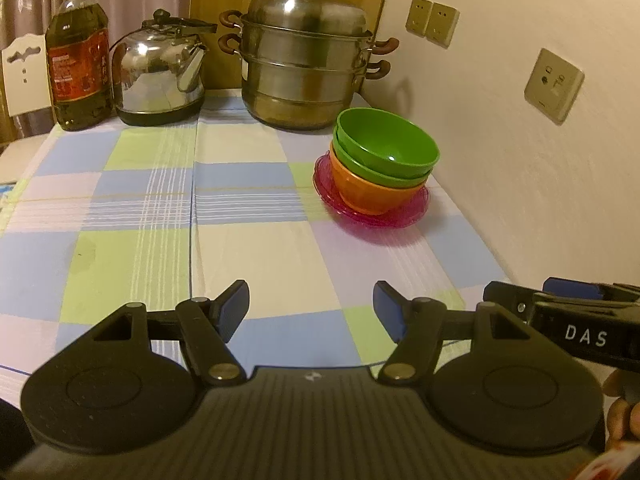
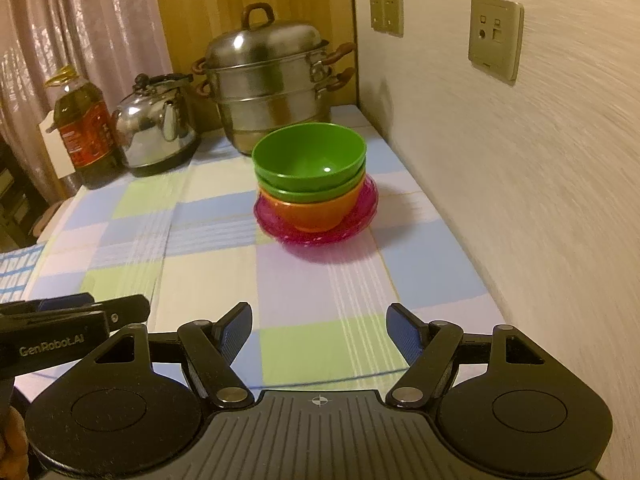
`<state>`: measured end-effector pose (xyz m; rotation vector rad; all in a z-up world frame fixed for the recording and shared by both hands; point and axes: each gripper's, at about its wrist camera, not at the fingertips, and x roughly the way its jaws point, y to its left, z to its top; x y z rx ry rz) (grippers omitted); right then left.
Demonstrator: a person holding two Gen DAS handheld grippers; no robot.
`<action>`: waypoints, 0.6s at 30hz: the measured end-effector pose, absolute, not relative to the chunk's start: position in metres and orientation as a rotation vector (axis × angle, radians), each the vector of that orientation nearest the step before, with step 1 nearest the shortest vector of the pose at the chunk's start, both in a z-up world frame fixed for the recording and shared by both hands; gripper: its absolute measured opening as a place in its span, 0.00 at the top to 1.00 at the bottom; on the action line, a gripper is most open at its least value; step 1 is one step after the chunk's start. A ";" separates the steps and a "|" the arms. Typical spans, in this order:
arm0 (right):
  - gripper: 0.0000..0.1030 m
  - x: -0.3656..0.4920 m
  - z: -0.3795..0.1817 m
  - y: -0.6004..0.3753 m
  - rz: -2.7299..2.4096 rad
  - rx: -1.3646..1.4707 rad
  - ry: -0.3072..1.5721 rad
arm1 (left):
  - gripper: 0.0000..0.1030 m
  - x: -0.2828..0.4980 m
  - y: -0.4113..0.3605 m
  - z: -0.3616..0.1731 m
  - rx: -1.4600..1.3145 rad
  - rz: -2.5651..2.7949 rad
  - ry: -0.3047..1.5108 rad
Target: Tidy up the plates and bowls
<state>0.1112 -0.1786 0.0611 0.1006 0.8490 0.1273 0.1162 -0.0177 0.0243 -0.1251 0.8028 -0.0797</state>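
Taking the steamer pot [image 1: 306, 60] as your landmark, the oil bottle [image 1: 78, 54] stood farthest to its left at the back of the checked tablecloth [image 1: 160, 208], its label too blurred to read, and the kettle [image 1: 160, 70] sat between bottle and pot. In front of the pot and slightly to its right, close to the wall [image 1: 520, 160], the stack waited: two green bowls [image 1: 386, 148] nested in an orange bowl [image 1: 372, 194], all resting on the pink plates [image 1: 370, 216]. How many plates lay there was hard to make out, since the bowls hid their middle. Well in front of the pot, your left gripper [image 1: 311, 312] hung above the cloth with its jaws spread wide and nothing between them. To its right, your right gripper [image 2: 319, 334] was equally wide apart and empty; from the left camera only its side showed, cut off at the frame edge. A bit of your hand [image 1: 618, 416] peeked in at the corner, mostly hidden.
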 end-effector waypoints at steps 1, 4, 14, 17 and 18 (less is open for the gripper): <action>0.28 0.108 0.061 -0.178 0.131 0.102 0.850 | 0.36 0.114 -0.019 0.024 -0.117 -0.081 0.800; 0.28 0.101 0.059 -0.177 0.137 0.111 0.860 | 0.36 0.107 -0.022 0.024 -0.108 -0.085 0.802; 0.28 0.088 0.054 -0.178 0.142 0.110 0.877 | 0.36 0.091 -0.022 0.019 -0.082 -0.084 0.806; 0.28 0.086 0.052 -0.178 0.143 0.114 0.886 | 0.36 0.091 -0.023 0.018 -0.085 -0.083 0.807; 0.28 0.086 0.052 -0.178 0.142 0.115 0.887 | 0.36 0.091 -0.023 0.018 -0.086 -0.083 0.808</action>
